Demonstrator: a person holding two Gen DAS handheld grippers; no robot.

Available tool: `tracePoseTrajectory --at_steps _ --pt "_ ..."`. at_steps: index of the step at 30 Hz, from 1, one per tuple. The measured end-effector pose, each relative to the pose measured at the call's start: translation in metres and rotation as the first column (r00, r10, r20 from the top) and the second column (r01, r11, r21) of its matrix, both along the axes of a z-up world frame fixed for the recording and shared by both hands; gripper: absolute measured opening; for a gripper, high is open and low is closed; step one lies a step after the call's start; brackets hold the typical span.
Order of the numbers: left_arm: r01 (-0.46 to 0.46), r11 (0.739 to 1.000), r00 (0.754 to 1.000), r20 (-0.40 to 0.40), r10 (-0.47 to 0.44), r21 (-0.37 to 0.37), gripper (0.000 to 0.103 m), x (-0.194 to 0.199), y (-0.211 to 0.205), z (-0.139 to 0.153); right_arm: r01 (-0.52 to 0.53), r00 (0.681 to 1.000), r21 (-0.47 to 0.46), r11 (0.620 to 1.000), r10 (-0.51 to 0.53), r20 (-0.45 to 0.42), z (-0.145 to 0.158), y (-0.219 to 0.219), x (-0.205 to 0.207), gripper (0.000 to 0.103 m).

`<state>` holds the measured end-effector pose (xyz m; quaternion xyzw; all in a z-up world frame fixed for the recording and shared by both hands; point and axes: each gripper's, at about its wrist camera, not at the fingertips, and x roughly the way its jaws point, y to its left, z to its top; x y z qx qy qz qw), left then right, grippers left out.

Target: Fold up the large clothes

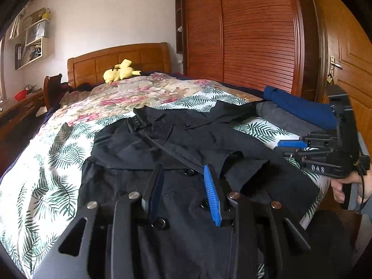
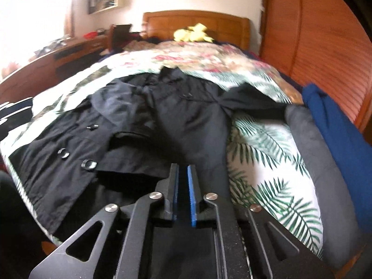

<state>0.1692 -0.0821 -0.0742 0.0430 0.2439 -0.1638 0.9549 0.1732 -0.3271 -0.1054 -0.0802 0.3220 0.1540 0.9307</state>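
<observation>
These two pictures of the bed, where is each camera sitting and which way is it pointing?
Left wrist view: sits on the left gripper, looks along its parted fingers over the black coat toward the headboard; the right gripper and a hand show at the right.
Right wrist view: sits on the right gripper, fingers slightly apart over the coat; no hand shows.
Both share the coat, headboard, yellow plush toy and blue garment.

White walls, a wooden headboard (image 1: 118,58), slatted wardrobe (image 1: 244,34), and bright window (image 2: 34,11).
</observation>
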Motion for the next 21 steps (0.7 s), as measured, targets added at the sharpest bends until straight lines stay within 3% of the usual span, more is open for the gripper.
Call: tracePoseTrajectory --at_steps 1,3,4,11,19,20,21 --pt "0.000 1.000 1.000 0.000 0.000 0.000 0.034 -0.001 0.000 0.000 -0.020 1.000 -0.003 1.000 0.020 0.008 0.002 0.005 -0.002 0.022" --pt "-0.002 1.000 1.000 0.002 0.002 0.004 0.034 -0.001 0.001 -0.001 -0.065 0.998 -0.001 0.998 0.065 0.024 0.004 0.019 -0.006 0.055" --pt "-0.004 1.000 1.000 0.000 0.004 0.004 0.034 -0.001 0.002 -0.001 -0.087 0.996 0.005 0.996 0.087 0.033 0.005 0.026 -0.008 0.058" --pt "-0.004 1.000 1.000 -0.004 0.004 -0.003 0.034 -0.004 0.006 -0.002 -0.201 0.979 0.008 0.979 0.202 -0.033 -0.016 0.072 0.001 0.059" --pt "-0.004 1.000 1.000 -0.001 0.004 -0.009 0.034 -0.007 0.009 -0.001 -0.209 0.966 -0.048 0.977 0.199 -0.163 -0.061 0.088 0.029 0.059" --pt "-0.005 1.000 1.000 -0.004 0.005 -0.007 0.034 -0.008 0.010 -0.001 -0.201 0.968 -0.061 0.978 0.189 -0.166 -0.065 0.088 0.030 0.055" --pt "-0.006 1.000 1.000 -0.005 0.006 -0.006 0.034 -0.010 0.010 -0.001 -0.194 0.970 -0.067 0.979 0.181 -0.161 -0.066 0.086 0.031 0.043"
